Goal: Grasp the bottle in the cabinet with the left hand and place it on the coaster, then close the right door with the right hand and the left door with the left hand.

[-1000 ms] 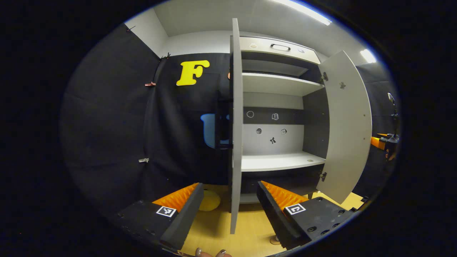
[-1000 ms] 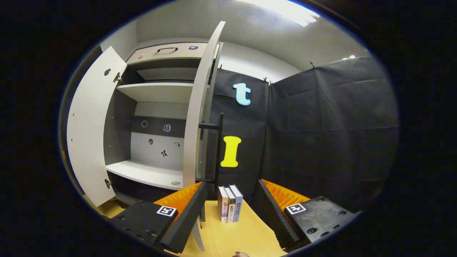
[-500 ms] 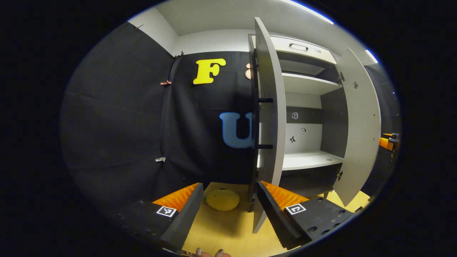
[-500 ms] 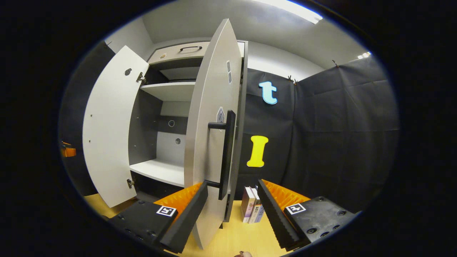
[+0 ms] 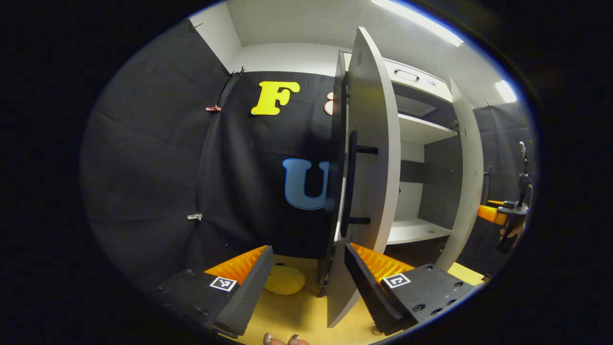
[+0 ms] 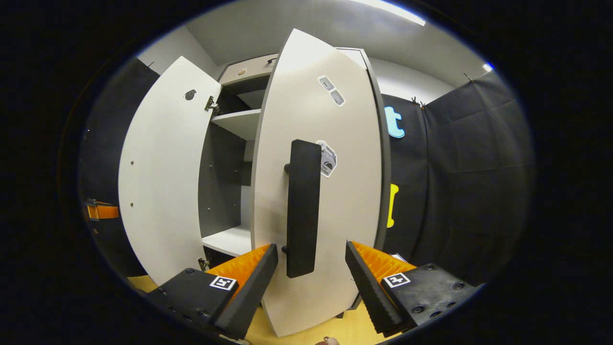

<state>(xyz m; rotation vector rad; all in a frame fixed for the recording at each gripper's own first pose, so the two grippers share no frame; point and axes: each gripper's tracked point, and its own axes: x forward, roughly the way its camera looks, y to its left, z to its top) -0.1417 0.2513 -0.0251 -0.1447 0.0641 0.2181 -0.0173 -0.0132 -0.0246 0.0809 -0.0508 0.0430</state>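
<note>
We see the cabinet (image 6: 230, 143) standing on the wooden table (image 5: 297, 311), its two doors both partly swung out. In the right gripper view the right door (image 6: 330, 201) takes up the centre, its outer face turned toward us, with stickers near the top and beside the handle. The left door (image 6: 163, 167) stands open at about 9 o'clock of it, showing its inner face and hinges, and between the two we look into the shelves. The long dark handle (image 6: 302, 208) of the right door hangs upright at 12 o'clock of our right gripper (image 6: 311, 287), just above the gap between its fingers. Those fingers are spread wide and pinch nothing; whether they touch the door we cannot tell.

In the left gripper view the left door (image 5: 368, 191) is seen nearly edge-on, running from 12 o'clock down to the table, with its dark handle (image 5: 352, 184) on the outer face. The right door (image 5: 467, 177) sits at about 3 o'clock, and the lower shelf (image 5: 414, 231) shows between them. Our left gripper (image 5: 309, 287) has its jaws spread apart, holding nothing, the door's bottom edge just before its right finger. A round yellow coaster (image 5: 285, 280) lies on the table between the fingers, at 12 o'clock. The other gripper (image 5: 503, 215) appears far off at 3 o'clock. We cannot make out the bottle.
</note>
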